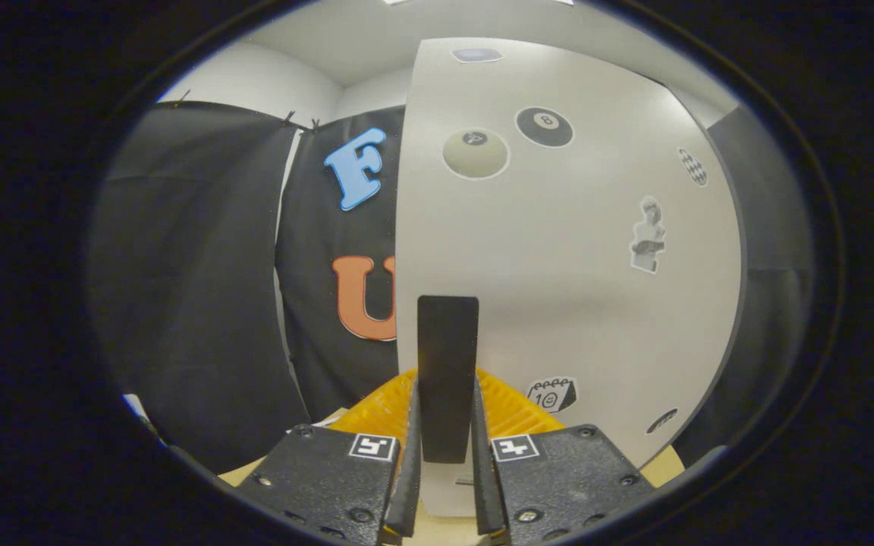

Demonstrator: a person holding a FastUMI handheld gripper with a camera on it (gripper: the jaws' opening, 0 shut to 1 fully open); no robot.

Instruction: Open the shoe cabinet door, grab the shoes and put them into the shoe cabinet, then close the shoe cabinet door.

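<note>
Tongs [446, 485] apparently clamp the black handle [448, 364] of the white cabinet door [558, 265] between both fingers.

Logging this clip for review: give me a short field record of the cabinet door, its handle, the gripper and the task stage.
door: white shoe cabinet door with stickers, right ahead of the gripper
handle: black upright handle on the door
gripper: gripper with both fingers pressing the handle's sides
shoes: none seen
stage: gripping the door handle; whether opening or closing cannot be told
</note>
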